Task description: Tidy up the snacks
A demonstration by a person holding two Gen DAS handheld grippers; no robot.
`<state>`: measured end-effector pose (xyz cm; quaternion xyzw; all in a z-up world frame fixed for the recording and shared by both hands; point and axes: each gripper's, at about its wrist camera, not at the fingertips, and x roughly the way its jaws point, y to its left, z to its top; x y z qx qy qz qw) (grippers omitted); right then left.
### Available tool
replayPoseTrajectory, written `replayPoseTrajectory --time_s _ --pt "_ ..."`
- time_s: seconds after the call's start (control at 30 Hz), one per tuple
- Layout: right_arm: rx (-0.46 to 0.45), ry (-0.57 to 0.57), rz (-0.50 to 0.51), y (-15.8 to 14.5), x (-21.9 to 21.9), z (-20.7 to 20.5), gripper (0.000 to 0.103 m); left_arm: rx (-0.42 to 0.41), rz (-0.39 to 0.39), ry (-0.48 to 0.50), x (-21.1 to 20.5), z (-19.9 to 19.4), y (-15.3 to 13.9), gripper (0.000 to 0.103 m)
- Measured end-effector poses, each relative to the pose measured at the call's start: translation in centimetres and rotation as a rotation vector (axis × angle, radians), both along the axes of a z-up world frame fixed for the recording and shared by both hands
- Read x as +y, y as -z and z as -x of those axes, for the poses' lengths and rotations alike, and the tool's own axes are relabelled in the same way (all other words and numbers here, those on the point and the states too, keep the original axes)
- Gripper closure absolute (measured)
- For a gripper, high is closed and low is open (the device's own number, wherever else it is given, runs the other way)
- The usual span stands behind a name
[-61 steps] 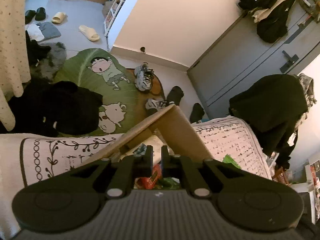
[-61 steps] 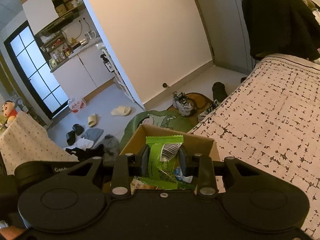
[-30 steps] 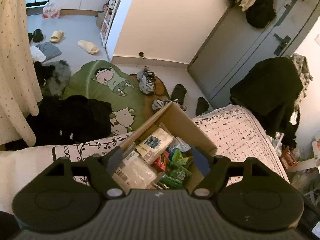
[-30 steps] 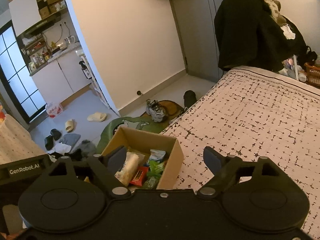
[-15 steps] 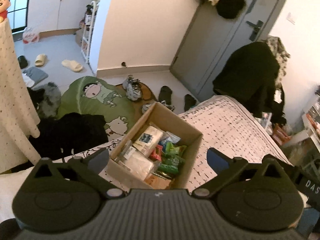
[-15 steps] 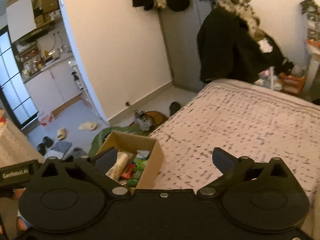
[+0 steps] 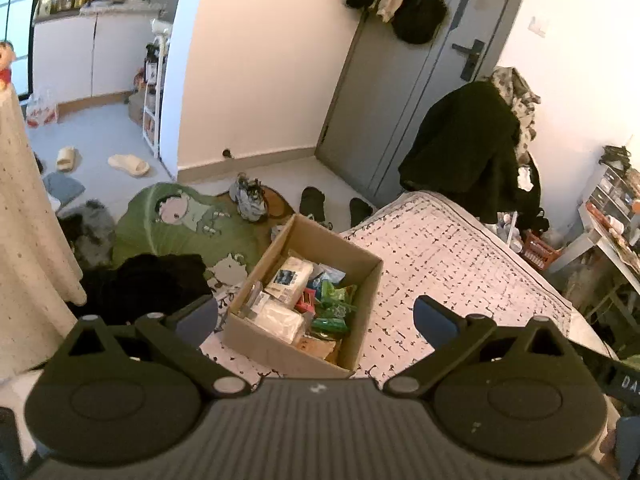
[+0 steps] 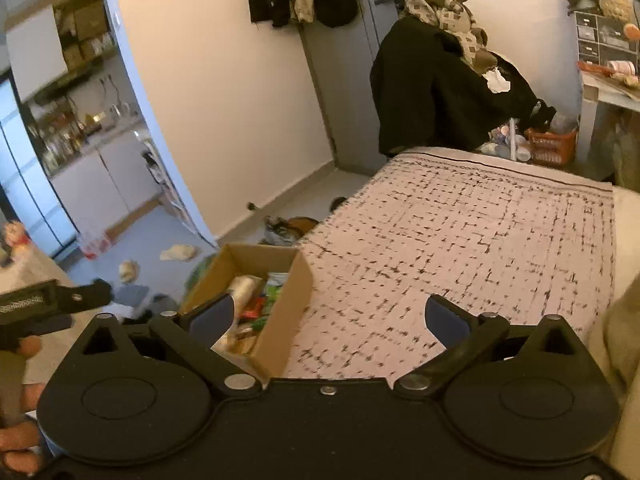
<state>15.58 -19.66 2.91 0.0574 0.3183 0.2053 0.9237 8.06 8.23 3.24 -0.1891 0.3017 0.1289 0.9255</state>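
Note:
A brown cardboard box [image 7: 362,312] stands on the patterned bedspread [image 7: 452,264] near the bed's corner. It holds several snack packets: white packs [image 7: 290,276], a red one [image 7: 305,299] and green ones [image 7: 334,306]. My left gripper [image 7: 316,316] is open and empty, held back above the box. My right gripper [image 8: 328,314] is open and empty, to the right of the box [image 8: 286,308], over the bedspread [image 8: 472,232]. The left gripper's side shows in the right wrist view [image 8: 52,300] at the far left.
The floor beyond the bed holds a green cartoon rug [image 7: 184,224], shoes [image 7: 250,198], slippers [image 7: 128,164] and dark clothes [image 7: 140,280]. A dark coat [image 7: 468,152] hangs over something at the bed's far end. A grey door [image 7: 396,92] stands behind. A cream curtain [image 7: 28,248] hangs at left.
Both grippers opened, the right one letting go of a green packet over the box, the left at the box. Both then drew back and up from it.

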Motion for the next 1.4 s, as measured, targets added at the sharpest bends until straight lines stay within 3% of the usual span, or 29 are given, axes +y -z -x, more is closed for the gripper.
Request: replayPoseTrajectory --time_s 0.37,0.67,0.83,1.4 --pt "-0.007 0.059 0.063 -0.3 -1.0 4.0 0.000 0.006 -0.052 0.036 -1.7 3.4 -0.7 0.000" --pt "-0.033 -0.039 0.065 -0.5 -0.7 6.7 0.000 0.010 -0.094 0.069 -2.4 6.0 -0.8 0.000" --pt "-0.042 -0.052 0.130 -0.3 0.4 7.3 0.000 -0.006 -0.117 0.041 -2.1 7.2 -0.4 0.000" --pt "-0.028 -0.081 0.131 0.4 0.4 7.4 0.000 0.018 -0.163 0.101 -2.4 9.1 0.6 0.000"
